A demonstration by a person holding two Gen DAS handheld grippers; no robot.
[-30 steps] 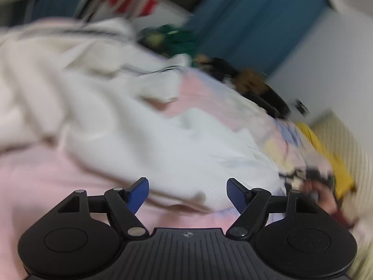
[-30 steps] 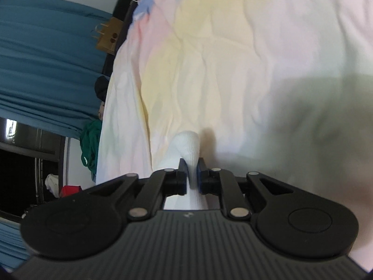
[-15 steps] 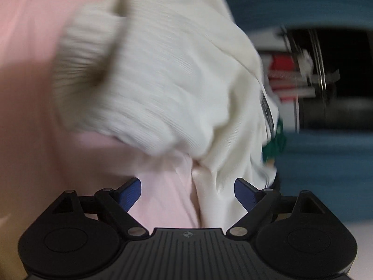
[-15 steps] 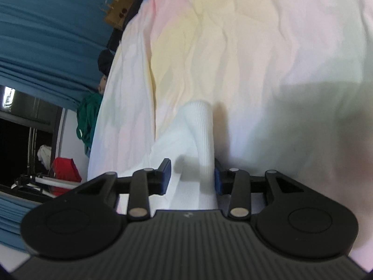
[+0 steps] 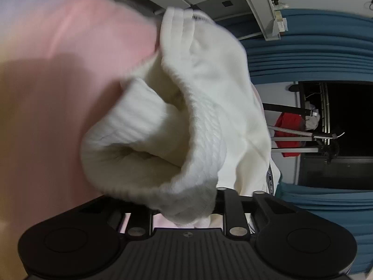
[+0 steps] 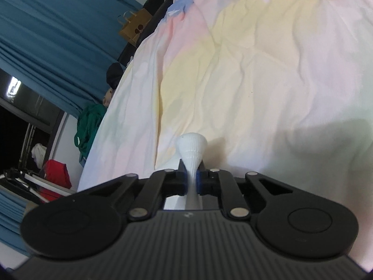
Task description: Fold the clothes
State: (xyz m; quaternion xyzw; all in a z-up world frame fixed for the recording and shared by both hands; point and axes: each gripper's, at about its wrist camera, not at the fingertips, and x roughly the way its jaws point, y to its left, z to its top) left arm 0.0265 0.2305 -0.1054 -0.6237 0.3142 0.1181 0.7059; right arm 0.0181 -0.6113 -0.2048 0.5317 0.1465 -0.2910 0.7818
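The white ribbed knit garment (image 5: 163, 126) bunches over your left gripper (image 5: 184, 212), hiding its fingertips, so its grip is unclear. Your right gripper (image 6: 191, 182) pinches a thin cuff (image 6: 191, 149); pulling could slip it free onto the pastel bedsheet (image 6: 256, 70).

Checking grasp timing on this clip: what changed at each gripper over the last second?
The left gripper, open a second ago, has closed in on the white knit garment; its fingertips are now hidden. The right gripper opened briefly, then pinched the white ribbed cuff again. The pastel bedsheet stayed put.
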